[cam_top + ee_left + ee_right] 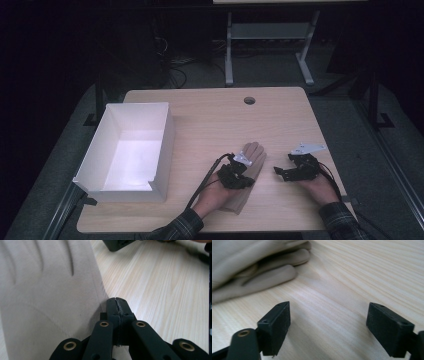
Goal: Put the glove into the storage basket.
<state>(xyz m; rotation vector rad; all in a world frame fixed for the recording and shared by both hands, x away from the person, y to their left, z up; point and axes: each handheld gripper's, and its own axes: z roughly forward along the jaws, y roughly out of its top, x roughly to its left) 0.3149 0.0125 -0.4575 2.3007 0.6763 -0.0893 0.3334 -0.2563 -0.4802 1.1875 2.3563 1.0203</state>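
Note:
A beige glove (256, 156) lies flat on the wooden table (210, 120), fingers pointing away from me. My left gripper (246, 181) rests over the glove's near part. In the left gripper view its jaws (117, 305) are pressed together right at the glove's (45, 295) side edge, where the fabric rises into the tips. My right gripper (279, 171) sits on the table just right of the glove. Its jaws (327, 325) stand wide apart over bare wood with nothing between them. The glove's fingers (262, 272) lie a little beyond them, to the left.
An open white box (131, 150) stands on the table's left side, its inside bare. A round cable hole (249, 100) sits near the far edge. Part of the right gripper (117, 243) shows at the top of the left gripper view. A metal frame (270, 35) stands beyond the table.

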